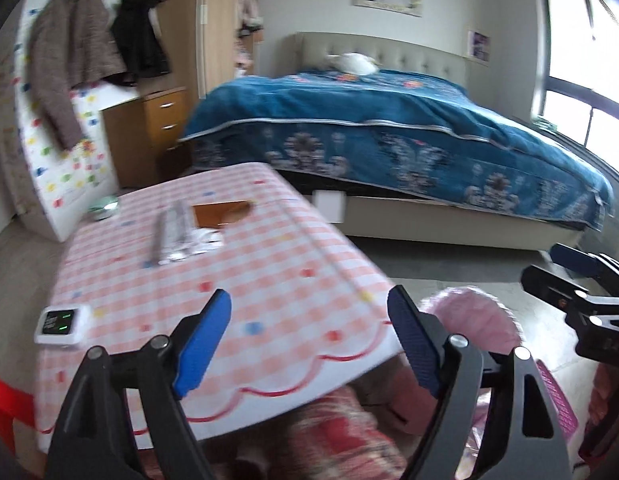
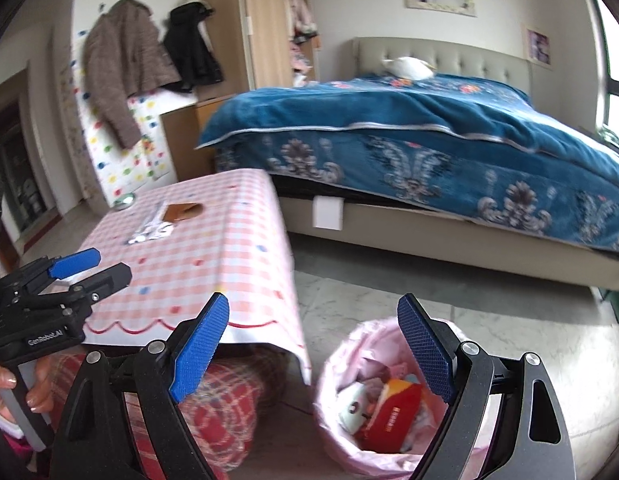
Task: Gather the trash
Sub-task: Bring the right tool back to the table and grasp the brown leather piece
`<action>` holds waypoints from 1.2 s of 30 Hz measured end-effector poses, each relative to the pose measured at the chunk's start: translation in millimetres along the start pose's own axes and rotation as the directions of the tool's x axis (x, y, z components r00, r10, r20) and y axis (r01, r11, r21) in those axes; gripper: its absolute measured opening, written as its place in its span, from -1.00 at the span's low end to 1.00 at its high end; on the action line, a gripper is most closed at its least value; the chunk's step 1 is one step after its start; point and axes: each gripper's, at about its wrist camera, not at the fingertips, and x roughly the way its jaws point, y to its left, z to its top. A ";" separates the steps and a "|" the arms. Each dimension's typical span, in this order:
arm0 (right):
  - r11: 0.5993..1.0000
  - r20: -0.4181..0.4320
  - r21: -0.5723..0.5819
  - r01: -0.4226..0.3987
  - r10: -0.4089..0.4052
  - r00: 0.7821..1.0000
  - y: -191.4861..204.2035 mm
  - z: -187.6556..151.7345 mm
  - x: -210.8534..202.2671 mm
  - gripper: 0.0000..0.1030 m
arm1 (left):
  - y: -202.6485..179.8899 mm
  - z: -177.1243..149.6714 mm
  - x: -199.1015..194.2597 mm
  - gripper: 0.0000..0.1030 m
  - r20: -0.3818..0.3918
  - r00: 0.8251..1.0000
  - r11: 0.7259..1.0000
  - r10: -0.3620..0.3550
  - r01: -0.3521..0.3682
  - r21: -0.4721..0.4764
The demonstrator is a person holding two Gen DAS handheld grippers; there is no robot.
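A bin with a pink liner [image 2: 341,364] stands on the floor by the table's corner. It holds a red box [image 2: 393,412] and several wrappers. My right gripper [image 2: 313,304] hovers above it, open, nothing between its blue pads. My left gripper [image 1: 308,300] is open and empty over the near edge of the pink checked table [image 1: 277,280]; it also shows in the right wrist view as the left gripper [image 2: 97,268]. Further back on the table lie a silver wrapper [image 1: 171,232], crumpled white paper [image 1: 205,238] and a brown card [image 1: 223,214]. The bin [image 1: 469,316] is partly hidden behind a finger.
A white device with a green display [image 1: 59,322] sits at the table's near left corner, and a round green object [image 1: 105,206] at its far left. A red plaid cushion [image 2: 221,404] lies under the table. A bed with a blue cover [image 1: 389,120] stands behind.
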 end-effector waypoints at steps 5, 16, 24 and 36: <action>0.997 -0.006 -0.054 -0.046 0.046 0.999 32.5 10.4 13.7 0.57 | 49.1 2.7 -5.1 0.54 0.014 0.995 0.992 0.103 -0.102 -0.077; 0.972 -0.059 -0.170 -0.164 0.156 0.986 111.3 48.0 90.4 0.14 | 135.0 12.2 18.4 0.55 -0.012 0.961 0.946 0.275 -0.273 -0.177; 0.951 -0.092 -0.232 -0.204 0.188 0.978 155.8 74.5 167.5 0.15 | 171.1 32.2 63.7 0.55 -0.025 0.943 0.909 0.330 -0.325 -0.259; 0.933 -0.180 -0.263 -0.246 0.203 0.962 186.1 111.4 265.7 0.15 | 204.5 47.6 118.5 0.55 -0.048 0.936 0.898 0.349 -0.348 -0.270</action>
